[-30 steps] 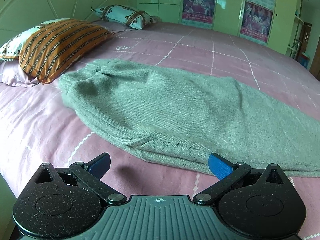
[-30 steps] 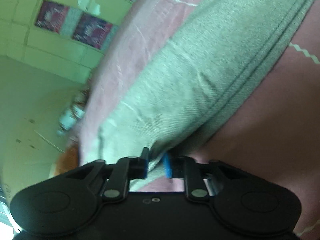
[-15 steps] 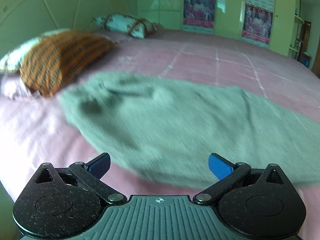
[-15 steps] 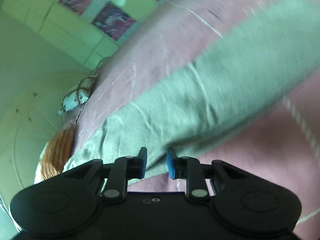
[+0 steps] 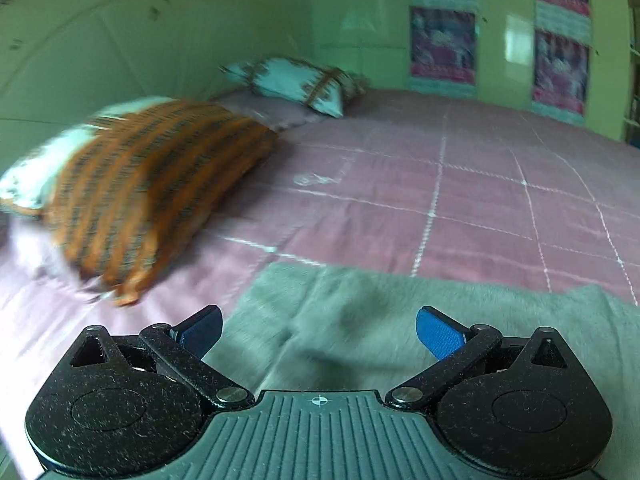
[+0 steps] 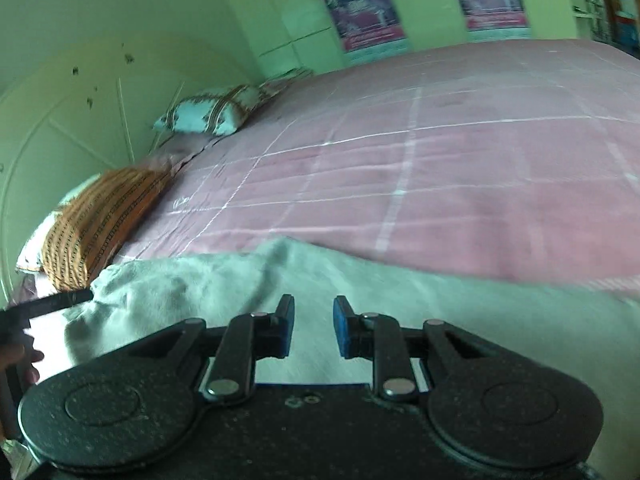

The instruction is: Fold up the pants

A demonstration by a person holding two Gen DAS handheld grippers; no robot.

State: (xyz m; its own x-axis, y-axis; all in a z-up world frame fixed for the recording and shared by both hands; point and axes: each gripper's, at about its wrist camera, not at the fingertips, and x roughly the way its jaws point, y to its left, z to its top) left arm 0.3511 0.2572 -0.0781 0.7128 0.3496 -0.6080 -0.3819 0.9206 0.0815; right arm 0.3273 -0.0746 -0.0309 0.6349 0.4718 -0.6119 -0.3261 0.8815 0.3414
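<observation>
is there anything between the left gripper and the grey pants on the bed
Nothing visible. The left gripper is open directly over the grey pants, with only cloth showing between its fingers. The orange striped pillow sits off to the left on the pink bedspread, clear of the pants.

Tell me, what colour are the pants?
Grey pants; left wrist view shows it best.
</observation>
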